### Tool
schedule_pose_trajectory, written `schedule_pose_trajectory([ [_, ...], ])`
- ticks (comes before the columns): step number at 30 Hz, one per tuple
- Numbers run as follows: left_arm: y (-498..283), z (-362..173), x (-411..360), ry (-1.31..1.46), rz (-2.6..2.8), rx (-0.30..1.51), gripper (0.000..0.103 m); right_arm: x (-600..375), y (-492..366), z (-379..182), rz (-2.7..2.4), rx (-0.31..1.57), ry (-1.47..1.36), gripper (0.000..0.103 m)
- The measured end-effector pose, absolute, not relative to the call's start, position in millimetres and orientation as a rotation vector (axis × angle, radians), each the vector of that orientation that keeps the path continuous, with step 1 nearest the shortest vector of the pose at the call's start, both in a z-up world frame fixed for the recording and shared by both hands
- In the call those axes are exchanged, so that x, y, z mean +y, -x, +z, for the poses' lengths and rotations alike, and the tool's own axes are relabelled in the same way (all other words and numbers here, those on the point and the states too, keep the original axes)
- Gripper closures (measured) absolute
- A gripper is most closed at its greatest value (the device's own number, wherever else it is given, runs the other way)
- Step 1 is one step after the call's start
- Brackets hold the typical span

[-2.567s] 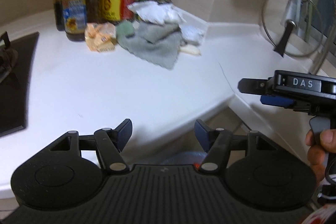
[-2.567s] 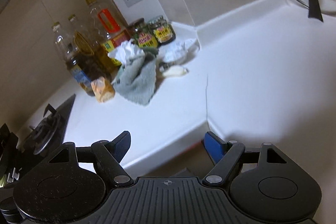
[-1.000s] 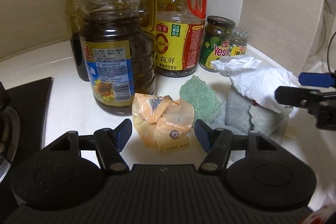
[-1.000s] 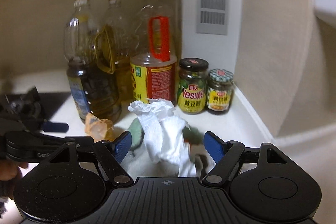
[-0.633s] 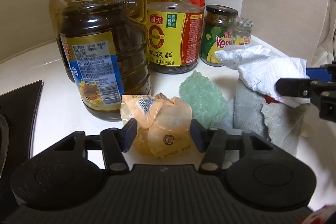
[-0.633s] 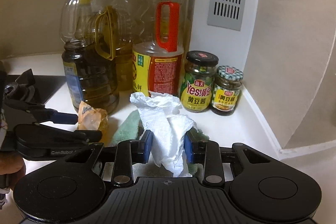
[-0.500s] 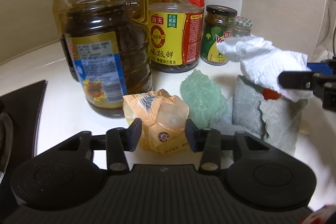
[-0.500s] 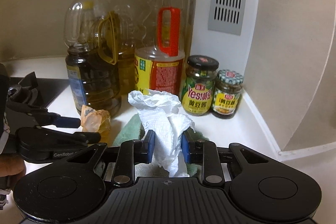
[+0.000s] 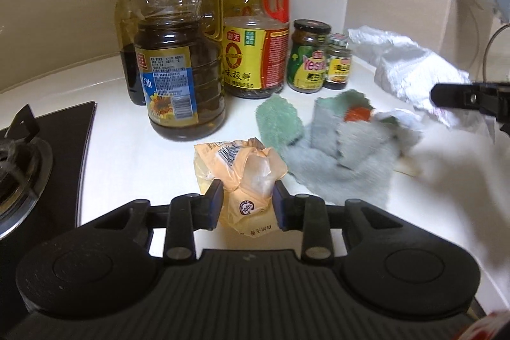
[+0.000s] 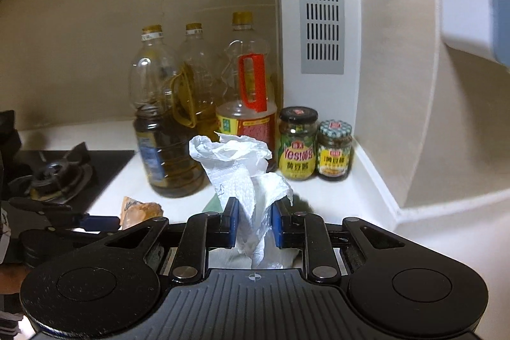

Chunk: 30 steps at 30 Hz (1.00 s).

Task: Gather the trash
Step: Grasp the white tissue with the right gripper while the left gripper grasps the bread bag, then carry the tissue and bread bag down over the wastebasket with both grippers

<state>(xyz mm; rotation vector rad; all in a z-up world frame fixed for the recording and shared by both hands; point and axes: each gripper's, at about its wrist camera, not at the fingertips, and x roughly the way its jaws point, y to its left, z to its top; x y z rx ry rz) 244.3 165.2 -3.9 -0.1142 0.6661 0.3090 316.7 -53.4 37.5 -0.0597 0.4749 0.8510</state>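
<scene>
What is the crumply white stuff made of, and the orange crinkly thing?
White wad: looks like paper towel, matte, with a dimpled embossed pattern and soft creases. Orange wrapper: probably thin plastic film, glossy and partly see-through, with printed marks and sharp crinkles.

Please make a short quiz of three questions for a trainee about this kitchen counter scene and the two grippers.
1. True or false: the right gripper is shut on the white paper towel.
2. What lies between the fingers of the left gripper? A) a jar B) the orange wrapper C) the grey cloth
3. Fill in: the two small jars stand to the ____ of the red-handled bottle in the right wrist view.

Key: 1 true; 2 B, with the jaws closing on it; 3 right.
</scene>
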Motion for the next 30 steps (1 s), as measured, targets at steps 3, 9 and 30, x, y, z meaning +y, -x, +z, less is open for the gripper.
schedule_pose_trajectory([
  [3, -229.0, 1.4, 148.7, 0.119, 0.299, 0.665, 0.074, -71.9, -300.0, 35.8, 0.857, 0.493, 0.044, 0.081],
  [9, -200.6, 12.6, 109.9, 0.15, 0.275, 0.659, 0.074, -113.3, -274.6, 23.8, 0.852, 0.536, 0.036, 0.081],
  [30, -122.3, -18.5, 23.6, 0.142, 0.069, 0.804, 0.074, -196.6, -188.2, -19.0, 0.762, 0.736, 0.023, 0.081],
])
